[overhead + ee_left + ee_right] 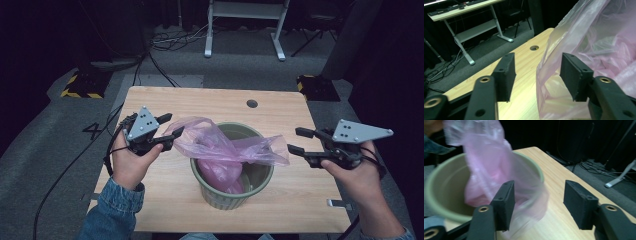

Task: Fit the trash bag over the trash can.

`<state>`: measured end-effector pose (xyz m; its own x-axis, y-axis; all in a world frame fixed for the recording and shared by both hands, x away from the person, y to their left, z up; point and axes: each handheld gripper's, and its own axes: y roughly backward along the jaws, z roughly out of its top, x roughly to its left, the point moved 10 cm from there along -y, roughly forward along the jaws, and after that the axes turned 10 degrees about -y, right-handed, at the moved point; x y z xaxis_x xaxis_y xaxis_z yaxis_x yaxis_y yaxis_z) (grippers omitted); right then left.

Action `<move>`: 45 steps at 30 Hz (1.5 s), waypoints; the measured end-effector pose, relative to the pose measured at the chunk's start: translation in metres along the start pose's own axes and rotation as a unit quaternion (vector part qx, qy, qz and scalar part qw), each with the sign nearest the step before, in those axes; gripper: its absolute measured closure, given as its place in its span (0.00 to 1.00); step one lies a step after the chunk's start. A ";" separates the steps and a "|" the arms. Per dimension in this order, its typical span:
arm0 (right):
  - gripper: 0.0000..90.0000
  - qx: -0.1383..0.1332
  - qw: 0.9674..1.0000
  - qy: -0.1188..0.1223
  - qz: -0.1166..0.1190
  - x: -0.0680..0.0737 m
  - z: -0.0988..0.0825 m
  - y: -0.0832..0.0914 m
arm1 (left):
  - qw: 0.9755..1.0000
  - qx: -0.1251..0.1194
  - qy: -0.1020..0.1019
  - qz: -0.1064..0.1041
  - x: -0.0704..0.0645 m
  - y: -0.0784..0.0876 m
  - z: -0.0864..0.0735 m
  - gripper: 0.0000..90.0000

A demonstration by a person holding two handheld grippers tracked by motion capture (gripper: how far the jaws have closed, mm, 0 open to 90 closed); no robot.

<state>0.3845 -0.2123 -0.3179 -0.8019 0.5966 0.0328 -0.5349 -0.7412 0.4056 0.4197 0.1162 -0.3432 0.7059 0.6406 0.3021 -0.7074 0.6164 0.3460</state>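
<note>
A pink plastic bag (225, 147) sits in a green bin (260, 172) on the surface (165, 200), between both tools. The left tool (170, 127) gapes, film edge between its jaws, unpinched. The right tool (296, 140) gapes too, holding nothing, bag just beside it.

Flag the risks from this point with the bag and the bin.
1. Both hand-held grippers, left and right, are open, so the pink bag is loose; it may slump into the green bin.
2. The film is thin and crumpled; a pinch may catch one layer or tear it.
3. Pulling one edge sideways could tip or drag the bin across the table.
</note>
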 end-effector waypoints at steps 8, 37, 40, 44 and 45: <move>0.74 0.034 0.998 0.025 0.039 0.001 0.006 -0.049 | 0.999 0.002 -0.007 -0.031 -0.008 -0.009 0.004 0.81; 0.94 0.137 0.985 -0.108 -0.005 -0.054 -0.069 -0.051 | 0.989 0.139 0.029 -0.041 0.007 -0.025 -0.075 1.00; 0.58 0.097 0.991 -0.084 -0.033 -0.062 -0.049 -0.046 | 0.991 0.124 0.028 -0.037 0.009 -0.023 -0.066 1.00; 0.39 0.080 0.995 -0.043 -0.038 -0.058 -0.034 -0.044 | 0.992 0.118 0.027 -0.039 0.006 -0.022 -0.061 1.00; 0.37 0.078 0.996 -0.036 -0.034 -0.055 -0.032 -0.044 | 0.992 0.119 0.026 -0.041 0.004 -0.022 -0.061 1.00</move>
<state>0.4437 -0.2221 -0.3668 -0.7405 0.6690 0.0637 -0.5357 -0.6449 0.5451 0.4355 0.1330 -0.4034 0.7539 0.6188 0.2208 -0.6147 0.5457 0.5694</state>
